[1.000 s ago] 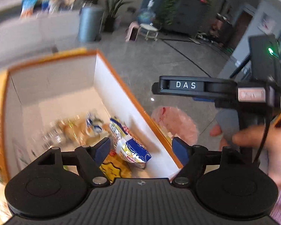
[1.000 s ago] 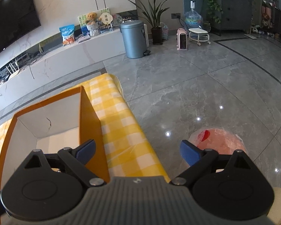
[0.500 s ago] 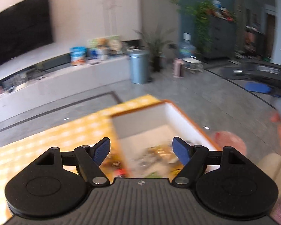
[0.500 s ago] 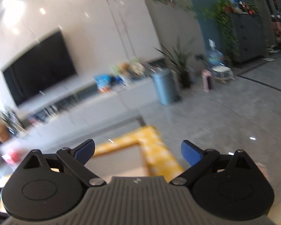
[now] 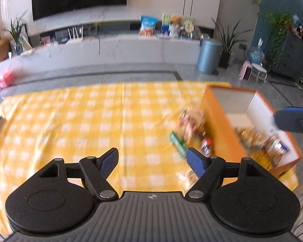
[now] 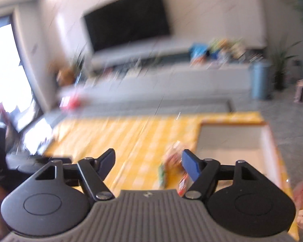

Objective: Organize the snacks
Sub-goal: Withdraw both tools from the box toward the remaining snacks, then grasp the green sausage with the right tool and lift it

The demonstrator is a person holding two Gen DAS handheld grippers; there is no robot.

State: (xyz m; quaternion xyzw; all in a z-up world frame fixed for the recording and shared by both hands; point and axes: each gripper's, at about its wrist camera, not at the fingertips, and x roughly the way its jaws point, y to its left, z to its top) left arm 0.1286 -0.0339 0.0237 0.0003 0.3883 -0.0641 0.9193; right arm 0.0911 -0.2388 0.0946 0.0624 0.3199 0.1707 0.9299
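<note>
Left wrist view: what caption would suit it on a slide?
Open left gripper above a yellow checked tablecloth, loose snack packets beside an orange box of snacks.

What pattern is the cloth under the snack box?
Yellow and white checks on the cloth; clearest in the left wrist view.

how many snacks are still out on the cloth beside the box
4 visible: a reddish bag, a green pack, a small red packet, and one nearer the camera. Blur may hide more.

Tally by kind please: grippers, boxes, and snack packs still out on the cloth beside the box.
Grippers: 2, left gripper, right gripper, both empty
Orange box: 1
Snack packs on the cloth beside the box: about 3, blurred, e.g. green pack
Total: about 6
</note>
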